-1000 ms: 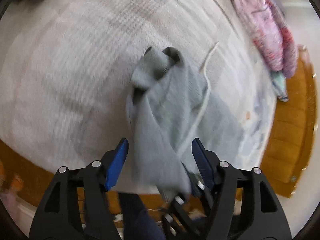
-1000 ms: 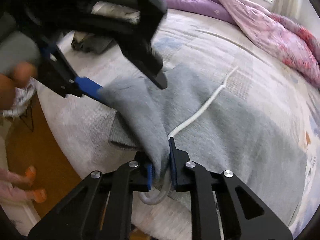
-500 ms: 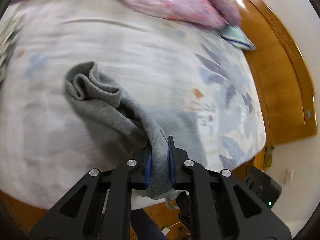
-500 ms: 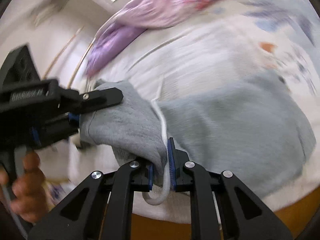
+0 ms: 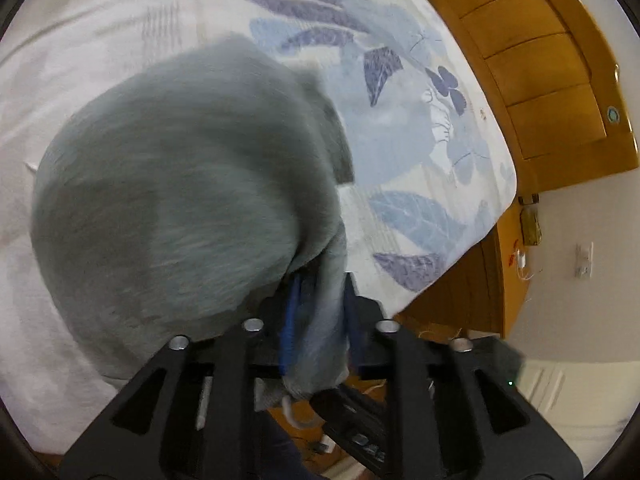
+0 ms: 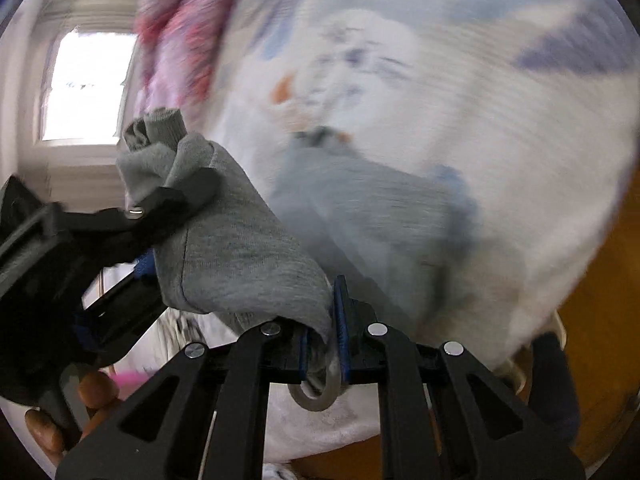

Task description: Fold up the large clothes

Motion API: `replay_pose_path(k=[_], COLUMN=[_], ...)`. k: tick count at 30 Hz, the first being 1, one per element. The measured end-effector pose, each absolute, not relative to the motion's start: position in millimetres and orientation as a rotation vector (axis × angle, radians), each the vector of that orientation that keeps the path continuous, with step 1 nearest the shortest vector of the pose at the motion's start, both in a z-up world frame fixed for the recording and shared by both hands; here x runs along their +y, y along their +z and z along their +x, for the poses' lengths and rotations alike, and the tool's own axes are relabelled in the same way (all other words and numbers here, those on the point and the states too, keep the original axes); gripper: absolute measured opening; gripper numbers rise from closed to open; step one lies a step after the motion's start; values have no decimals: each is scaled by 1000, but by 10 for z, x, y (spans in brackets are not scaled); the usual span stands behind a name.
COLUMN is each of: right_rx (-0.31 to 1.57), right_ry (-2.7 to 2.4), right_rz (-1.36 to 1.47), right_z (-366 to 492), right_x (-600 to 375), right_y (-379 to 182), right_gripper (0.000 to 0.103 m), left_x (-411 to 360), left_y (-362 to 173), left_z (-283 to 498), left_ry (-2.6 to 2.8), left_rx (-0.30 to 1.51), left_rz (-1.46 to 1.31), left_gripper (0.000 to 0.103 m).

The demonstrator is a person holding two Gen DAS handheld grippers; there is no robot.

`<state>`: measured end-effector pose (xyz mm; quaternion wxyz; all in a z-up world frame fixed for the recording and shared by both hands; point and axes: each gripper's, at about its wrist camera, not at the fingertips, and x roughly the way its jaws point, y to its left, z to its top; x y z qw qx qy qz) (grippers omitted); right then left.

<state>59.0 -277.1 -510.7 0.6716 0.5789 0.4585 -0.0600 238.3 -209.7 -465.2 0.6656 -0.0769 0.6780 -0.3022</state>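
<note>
I have the grey garment (image 5: 180,208) pinched in both grippers. My left gripper (image 5: 318,312) is closed down on a bunched fold that runs between its blue pads, the rest ballooning ahead and to its left over the bed (image 5: 420,128). My right gripper (image 6: 322,330) clamps fabric and a white drawstring (image 6: 316,398) looping out behind its jaws

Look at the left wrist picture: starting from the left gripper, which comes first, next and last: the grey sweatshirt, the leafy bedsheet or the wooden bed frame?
1. Grey sweatshirt: clamped in the left gripper, bulging up and left.
2. Leafy bedsheet: under and behind the sweatshirt, to the right.
3. Wooden bed frame: far upper right, past the sheet's edge.
</note>
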Motion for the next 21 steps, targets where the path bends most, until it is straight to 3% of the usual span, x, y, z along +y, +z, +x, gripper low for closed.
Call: replay_pose_path(k=[1, 2, 6, 10, 14, 21], right_rx=[1059, 1072, 1121, 1215, 1298, 1187], right_ry=[-161, -176, -183, -147, -183, -58], right_rz=[1321, 1346, 1365, 1339, 1209, 825], right_z=[547, 514, 550, 681, 661, 1166], right_x=[-2804, -2844, -2973, -3038, -3182, -3160], right_y=[-5210, -5291, -5458, -5399, -5164, -4421], right_gripper=[10, 10, 10, 17, 23, 23], left_x=[-2091, -2096, -1714, -1189, -786, -860], left_y=[-4657, -4640, -4471, -4571, -4919, -4946], left_z=[2378, 2388, 2412, 2472, 2535, 2591], left_ry=[-687, -682, -654, -424, -285, -249], left_rx=[1534, 1526, 1437, 1406, 1498, 1470], left_rz=[-201, -218, -326, -241, -291, -249], left_gripper=[46, 54, 65, 65, 65, 65])
